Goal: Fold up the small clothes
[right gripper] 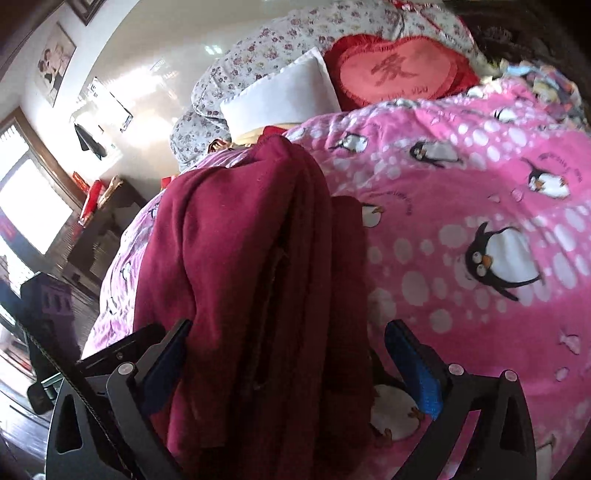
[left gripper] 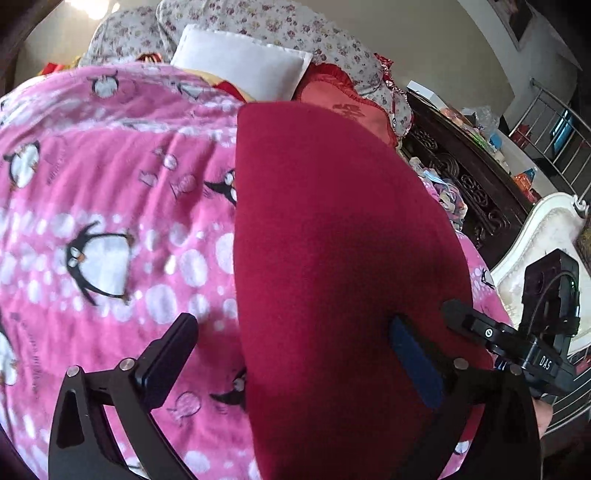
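Observation:
A dark red garment (left gripper: 332, 258) lies folded in a long strip on the pink penguin blanket (left gripper: 110, 221). My left gripper (left gripper: 291, 328) is open just above its near left edge, left finger over the blanket, right finger over the cloth. The right gripper's body (left gripper: 517, 343) shows at the garment's right side. In the right wrist view the garment (right gripper: 258, 277) shows stacked layers and a folded edge. My right gripper (right gripper: 288, 336) is open, its fingers on either side of the garment's near end, not closed on it.
A white pillow (left gripper: 240, 62), a red heart cushion (right gripper: 395, 74) and a floral quilt (left gripper: 295, 26) lie at the bed's head. A dark carved headboard (left gripper: 461, 177) with clutter and a white bed end (left gripper: 535, 240) stand to the right. Floor and furniture (right gripper: 92, 229) lie beyond the bed's left edge.

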Demonstrator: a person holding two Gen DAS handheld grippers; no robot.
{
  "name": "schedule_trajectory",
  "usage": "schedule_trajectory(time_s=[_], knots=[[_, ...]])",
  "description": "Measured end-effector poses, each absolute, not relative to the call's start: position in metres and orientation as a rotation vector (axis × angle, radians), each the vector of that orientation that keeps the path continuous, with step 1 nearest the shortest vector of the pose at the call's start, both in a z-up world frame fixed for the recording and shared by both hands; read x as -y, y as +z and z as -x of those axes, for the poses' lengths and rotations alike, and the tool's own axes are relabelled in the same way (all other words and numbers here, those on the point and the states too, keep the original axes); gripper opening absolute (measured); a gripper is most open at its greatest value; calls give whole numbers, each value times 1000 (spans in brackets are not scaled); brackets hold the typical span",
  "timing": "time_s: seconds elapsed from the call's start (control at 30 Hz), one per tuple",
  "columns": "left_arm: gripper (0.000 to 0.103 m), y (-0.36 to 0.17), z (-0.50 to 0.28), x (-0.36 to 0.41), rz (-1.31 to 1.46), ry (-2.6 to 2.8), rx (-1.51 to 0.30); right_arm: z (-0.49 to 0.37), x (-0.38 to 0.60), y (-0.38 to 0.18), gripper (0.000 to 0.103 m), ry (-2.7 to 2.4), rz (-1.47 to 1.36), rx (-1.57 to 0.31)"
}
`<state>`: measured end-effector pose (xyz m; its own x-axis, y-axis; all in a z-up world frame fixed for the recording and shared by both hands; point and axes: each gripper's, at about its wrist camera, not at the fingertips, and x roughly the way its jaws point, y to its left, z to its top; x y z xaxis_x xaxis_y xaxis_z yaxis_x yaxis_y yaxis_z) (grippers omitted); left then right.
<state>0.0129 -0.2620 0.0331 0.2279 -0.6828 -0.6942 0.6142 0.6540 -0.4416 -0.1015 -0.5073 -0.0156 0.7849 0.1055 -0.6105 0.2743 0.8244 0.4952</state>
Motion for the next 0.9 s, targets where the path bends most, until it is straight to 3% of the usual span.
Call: schedule_trajectory(time_s=[0.13,0.17,0.27,0.4,0.7,0.9], knots=[[103,30,-14,266,86,-902,-1012,96,509,-22,100,-47,-634,-660],[101,31,-13,268,66,-904,-1005,95,508,-24,87,-27,-636,-653],[68,41,-4,272,44,-976,-997,100,497,-15,70,-17,-584,-631],[49,65,11,267,-21,-970,-952,116,480,9,58,-44,-534,-605],[49,123,47,187,-39,-988,-952,170,414,52,58,57,-527,-561],[50,109,72,133,-113,-926,-991,184,359,34,59,99,-516,-611]])
